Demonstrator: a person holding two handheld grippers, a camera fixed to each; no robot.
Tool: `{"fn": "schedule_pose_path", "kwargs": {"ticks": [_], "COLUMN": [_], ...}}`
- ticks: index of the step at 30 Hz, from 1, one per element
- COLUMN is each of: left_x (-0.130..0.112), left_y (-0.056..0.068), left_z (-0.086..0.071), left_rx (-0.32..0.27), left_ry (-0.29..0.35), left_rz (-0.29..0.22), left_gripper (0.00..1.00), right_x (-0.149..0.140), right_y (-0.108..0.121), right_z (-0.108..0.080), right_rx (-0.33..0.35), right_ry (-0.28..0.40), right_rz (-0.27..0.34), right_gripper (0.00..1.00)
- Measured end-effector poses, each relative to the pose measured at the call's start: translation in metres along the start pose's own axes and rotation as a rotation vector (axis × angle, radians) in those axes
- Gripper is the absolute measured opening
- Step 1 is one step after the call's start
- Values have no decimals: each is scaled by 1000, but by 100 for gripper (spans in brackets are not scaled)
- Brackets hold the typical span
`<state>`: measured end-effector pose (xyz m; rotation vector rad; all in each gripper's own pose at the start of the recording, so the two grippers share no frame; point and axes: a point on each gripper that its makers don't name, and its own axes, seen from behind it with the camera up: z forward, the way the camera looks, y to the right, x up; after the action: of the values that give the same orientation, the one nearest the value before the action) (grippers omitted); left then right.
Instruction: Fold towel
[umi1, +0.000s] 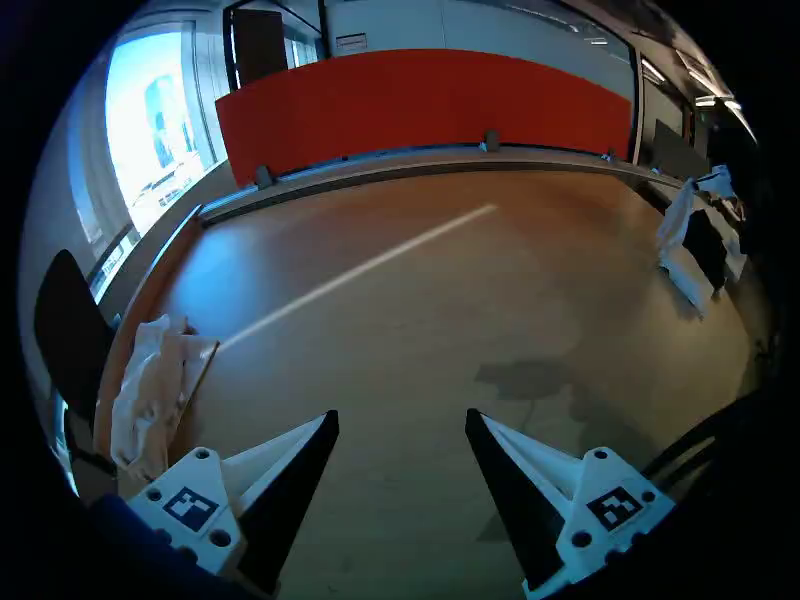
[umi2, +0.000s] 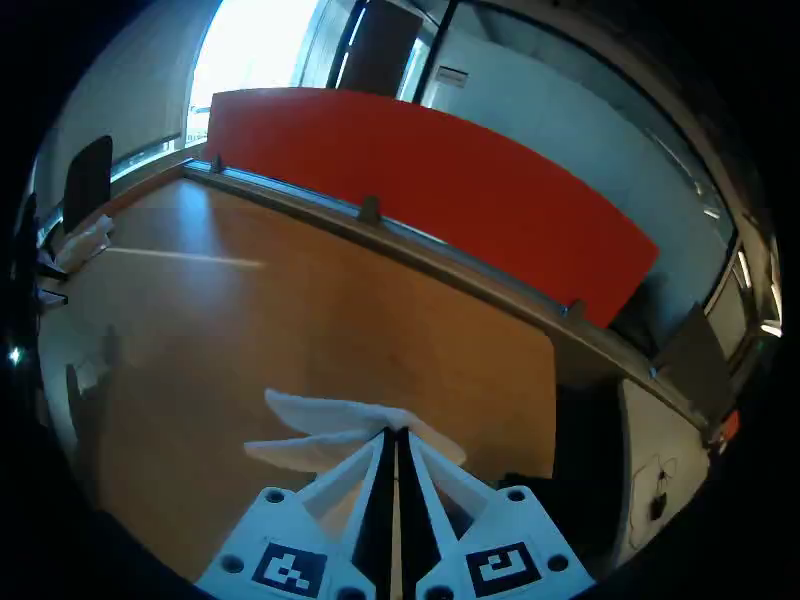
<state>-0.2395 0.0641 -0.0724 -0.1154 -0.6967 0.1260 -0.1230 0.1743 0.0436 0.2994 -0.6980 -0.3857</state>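
L gripper (umi1: 400, 440): jaws wide apart, nothing btwn them, hovering over bare wooden table (umi1: 420, 300). Crumpled white cloth heap (umi1: 150, 390) at table's near-left edge. Red partition (umi1: 420, 105) along far side. R gripper (umi2: 397, 440): fingers pressed together w/ only a sliver of gap, pinching white towel (umi2: 330, 425) at tips. Towel sits near, by table's right end; long axis approx left-right, bunched folds fanning left of the tips.
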Motion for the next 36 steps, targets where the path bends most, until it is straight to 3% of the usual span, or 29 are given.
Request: {"fn": "schedule_pose_path", "kwargs": {"ticks": [15, 24, 36], "left_x": [2, 3, -3], "left_y": [5, 4, 2], "left_z": [0, -1, -4], "left_rx": [-13, -13, -11], "left_ry": [-1, 0, -8], "left_rz": [23, 33, 39], "left_gripper": [94, 94, 94], "right_x": [-94, -124, -188], "right_y": [1, 2, 3], "right_z": [-30, -35, -30], "right_rx": [-37, -60, -119], "right_ry": [-141, -186, -327], "right_rz": [60, 112, 205], "right_gripper": [8, 8, 9]}}
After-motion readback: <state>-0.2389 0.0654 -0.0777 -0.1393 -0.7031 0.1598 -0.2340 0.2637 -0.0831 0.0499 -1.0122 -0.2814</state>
